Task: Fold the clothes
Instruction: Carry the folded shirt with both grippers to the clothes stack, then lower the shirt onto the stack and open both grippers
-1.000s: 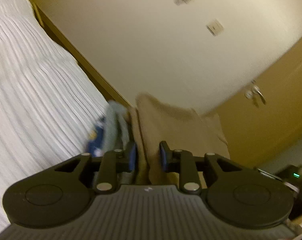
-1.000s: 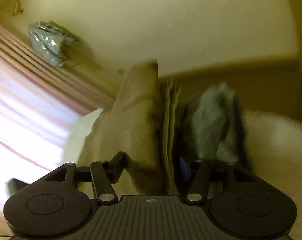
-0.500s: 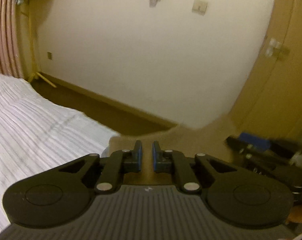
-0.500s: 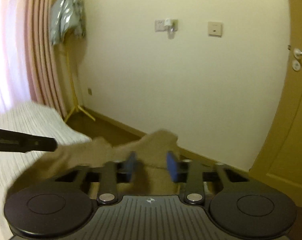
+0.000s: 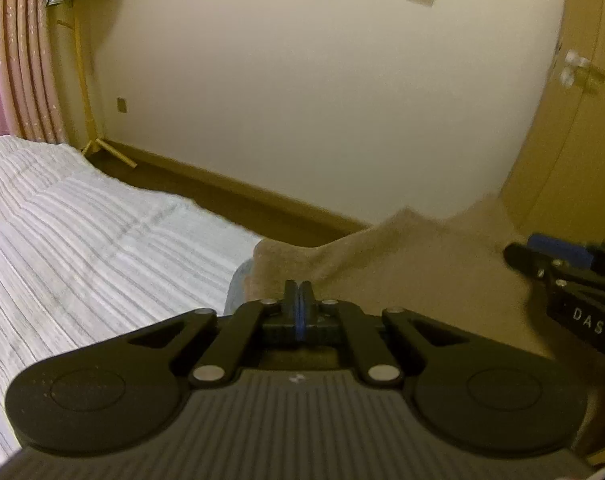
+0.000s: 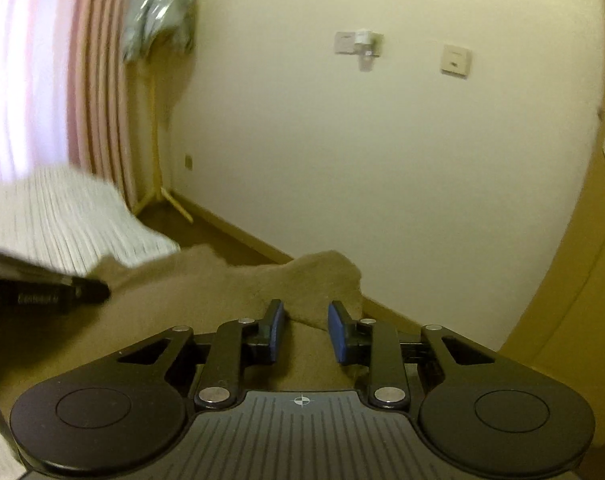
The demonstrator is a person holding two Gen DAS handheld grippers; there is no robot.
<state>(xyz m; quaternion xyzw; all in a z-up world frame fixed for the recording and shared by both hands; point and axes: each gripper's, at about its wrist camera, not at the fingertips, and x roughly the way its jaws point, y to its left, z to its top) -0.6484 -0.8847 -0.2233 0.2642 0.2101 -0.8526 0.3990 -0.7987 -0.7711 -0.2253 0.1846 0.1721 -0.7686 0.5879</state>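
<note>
At the foot of the bed, a tan garment [image 5: 414, 280] lies spread over the corner of the striped white bedspread [image 5: 82, 248], its far edge rumpled into low peaks. In the left wrist view it fills the area from 12 to 3 o'clock of the left hand-held gripper [image 5: 298, 300], whose blue-padded fingers are pressed together with no cloth visibly between them. A bit of pale blue fabric [image 5: 238, 284] peeks out at the garment's left edge. The right hand-held gripper [image 6: 305, 330] hovers over the same garment with its fingers parted, tan cloth showing in the gap, unpinched. Beyond, at 12 o'clock, stands a cream wall [image 6: 362, 152] with switch plates [image 6: 456, 60]; at 10 o'clock pink curtains [image 6: 90, 92]; at 3 o'clock a wooden door [image 5: 574, 152].
</note>
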